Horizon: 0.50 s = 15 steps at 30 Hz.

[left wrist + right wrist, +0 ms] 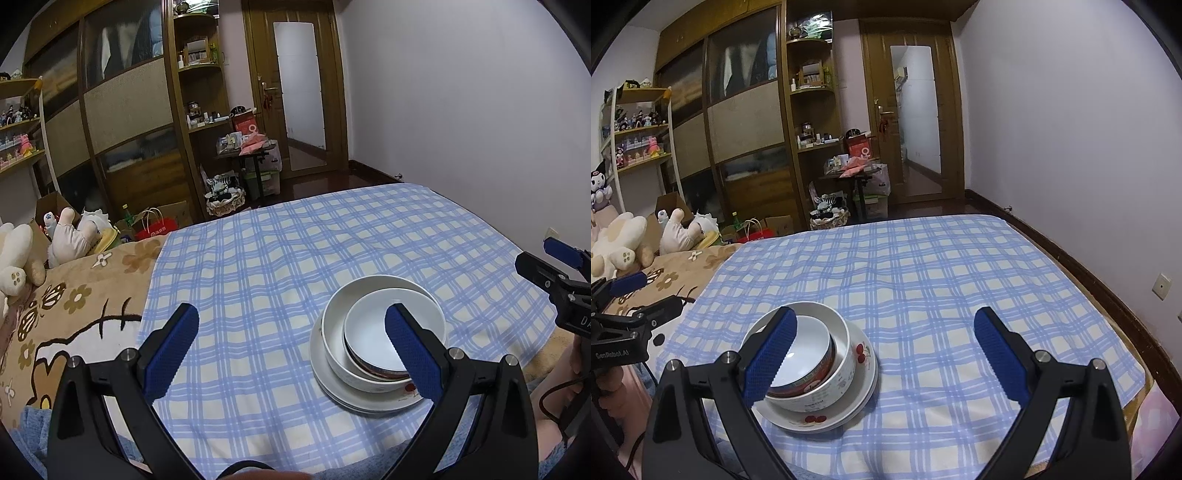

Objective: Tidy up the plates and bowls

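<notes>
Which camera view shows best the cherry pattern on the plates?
The right wrist view: red cherries show on the plates at the rim beside the large bowl and at the front. The left wrist view shows the plates mostly plain, one red mark partly behind a finger.

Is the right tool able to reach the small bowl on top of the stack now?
Probably yes. The right tool is open and empty, the small bowl sits uppermost in the bigger bowl, and nothing covers it; the left tool stays off it.
</notes>
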### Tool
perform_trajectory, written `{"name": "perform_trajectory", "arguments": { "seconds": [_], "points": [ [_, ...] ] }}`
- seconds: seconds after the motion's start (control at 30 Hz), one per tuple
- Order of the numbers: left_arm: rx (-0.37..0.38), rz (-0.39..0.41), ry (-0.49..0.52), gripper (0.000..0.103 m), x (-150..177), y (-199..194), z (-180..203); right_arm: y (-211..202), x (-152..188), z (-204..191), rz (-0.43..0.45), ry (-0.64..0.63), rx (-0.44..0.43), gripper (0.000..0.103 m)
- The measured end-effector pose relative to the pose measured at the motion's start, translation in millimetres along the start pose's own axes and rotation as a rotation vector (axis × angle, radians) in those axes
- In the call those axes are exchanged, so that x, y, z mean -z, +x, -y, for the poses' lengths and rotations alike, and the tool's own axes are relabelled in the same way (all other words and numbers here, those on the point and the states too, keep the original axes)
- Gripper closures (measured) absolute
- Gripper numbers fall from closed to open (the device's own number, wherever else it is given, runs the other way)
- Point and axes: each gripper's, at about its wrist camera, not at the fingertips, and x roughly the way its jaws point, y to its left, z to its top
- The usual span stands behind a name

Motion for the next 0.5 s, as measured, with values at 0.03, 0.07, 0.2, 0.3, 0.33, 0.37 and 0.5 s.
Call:
{"name": "perform_trajectory", "arguments": {
  "seconds": [0.03,0.07,0.2,0.3,0.33,0.37,0.5],
  "points": [
    [-0.001,0.000,0.001,0.003,-0.4,-0.4,-0.2,0.4,0.1,-0.3,-0.001,-0.001,0.004,0.002],
    [0.001,-0.001,0.002,0.003,0.0,0.0,0.1,1.5,0.6,-0.3,-0.003,-0.002,0.006,0.002],
    [0.002,0.002,0.009,0.003,0.2,-0.5,0.8,2.6,1.2,-1.9,-0.002,-0.015,0.014,0.002],
    [0.002,0.002,0.019,0.003,2.2,-0.2,2.3,2.2,1.4,-2.6,0.001,-0.017,0.018,0.002],
    [0.002,0.002,0.017,0.003,2.2,-0.4,2.8,1.5,1.5,-3.5,0.005,-0.022,0.026,0.002],
    [0.006,0.002,0.016,0.003,2.5,-0.3,2.8,0.4,1.2,-4.4,0.013,-0.027,0.032,0.002],
    [0.008,0.000,0.009,0.003,2.7,-0.6,1.7,-1.0,1.3,-5.4,0.021,-0.034,0.025,0.002]
  ]
}}
